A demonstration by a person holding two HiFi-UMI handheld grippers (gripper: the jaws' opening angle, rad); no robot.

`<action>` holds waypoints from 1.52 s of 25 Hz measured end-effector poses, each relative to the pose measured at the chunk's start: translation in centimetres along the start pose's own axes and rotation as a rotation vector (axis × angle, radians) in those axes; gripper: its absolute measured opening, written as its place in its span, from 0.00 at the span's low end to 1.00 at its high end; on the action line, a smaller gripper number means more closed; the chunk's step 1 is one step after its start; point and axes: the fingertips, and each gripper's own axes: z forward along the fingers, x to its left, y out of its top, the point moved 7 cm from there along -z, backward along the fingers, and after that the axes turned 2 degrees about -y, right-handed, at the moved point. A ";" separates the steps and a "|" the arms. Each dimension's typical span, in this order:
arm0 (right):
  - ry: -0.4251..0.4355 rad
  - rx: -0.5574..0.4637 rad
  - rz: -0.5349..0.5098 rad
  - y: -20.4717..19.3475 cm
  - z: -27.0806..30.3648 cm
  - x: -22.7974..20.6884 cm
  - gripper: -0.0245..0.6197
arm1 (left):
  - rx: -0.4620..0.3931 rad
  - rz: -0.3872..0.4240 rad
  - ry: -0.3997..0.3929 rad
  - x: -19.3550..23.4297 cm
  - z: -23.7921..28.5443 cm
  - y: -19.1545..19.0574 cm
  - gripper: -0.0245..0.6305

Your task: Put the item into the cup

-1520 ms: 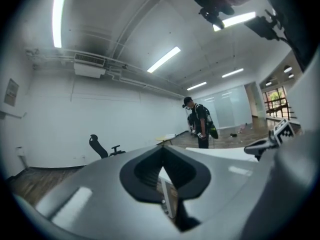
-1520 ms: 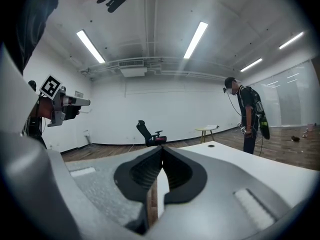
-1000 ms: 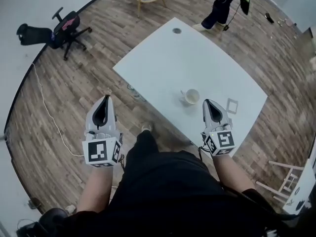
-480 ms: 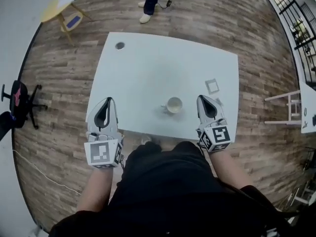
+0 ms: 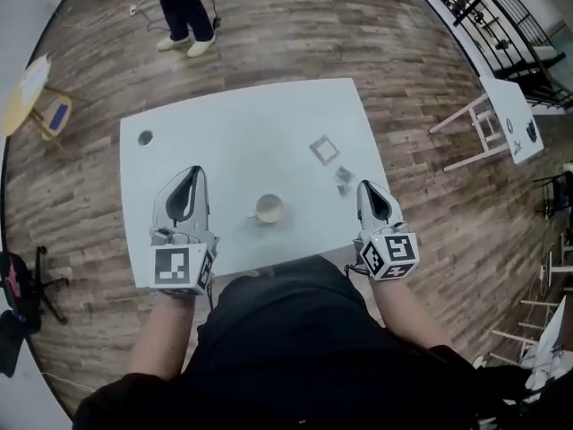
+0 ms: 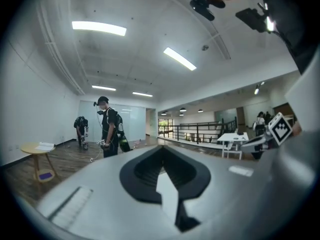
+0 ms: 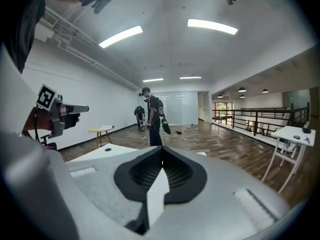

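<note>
Holds left tongs (image 5: 191,170) over the near left part of the white table (image 5: 224,124), jaws pressed together on nothing. Holds right tongs (image 5: 365,186) at the table's near right corner, likewise closed and empty, both pointing away from the body. Finds the cup (image 5: 269,208) upright between the two, near the front edge, touched by neither. Sees the small item (image 5: 344,183) lying on the table just beyond the right tongs' tip, apart from the cup, too small to make out, with a square frame (image 5: 324,149) further on. Across the wooden floor (image 5: 403,79), a standing person (image 5: 183,7).
</note>
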 end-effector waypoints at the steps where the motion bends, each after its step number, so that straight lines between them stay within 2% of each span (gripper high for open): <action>1: -0.011 0.006 -0.004 -0.5 -0.2 -0.4 0.04 | 0.000 0.001 -0.010 -0.4 0.5 0.0 0.05; 4: 0.000 0.007 -0.058 -1.3 -0.4 -0.8 0.04 | 0.000 0.037 -0.048 -2.1 1.4 0.1 0.05; 6: 0.011 0.008 -0.055 -2.0 -0.4 -0.9 0.04 | 0.011 0.047 -0.067 -3.0 1.6 0.2 0.05; 9: 0.015 0.037 -0.035 -3.7 0.1 -1.6 0.04 | 0.014 0.051 -0.075 -3.5 1.8 0.3 0.05; 13: 0.035 0.115 -0.108 -6.7 1.1 -1.9 0.04 | 0.065 0.068 -0.047 -3.6 1.7 0.4 0.05; 18: 0.041 0.173 -0.097 -9.2 2.2 -2.2 0.04 | 0.069 0.069 -0.062 -3.5 1.6 -0.1 0.05; 21: 0.046 0.216 -0.077 -10.8 2.7 -2.4 0.10 | 0.101 0.049 -0.056 -3.6 1.4 -1.0 0.05; 29: 0.026 0.293 -0.027 -13.3 3.9 -3.3 0.19 | 0.164 0.044 -0.046 -3.1 1.2 -2.0 0.05; 32: 0.027 0.305 -0.014 -13.9 4.2 -3.4 0.21 | 0.171 0.045 -0.029 -3.1 1.2 -2.2 0.05; 38: -0.028 0.339 -0.005 -15.3 4.4 -4.1 0.28 | 0.176 0.051 -0.027 -3.0 2.0 -1.6 0.05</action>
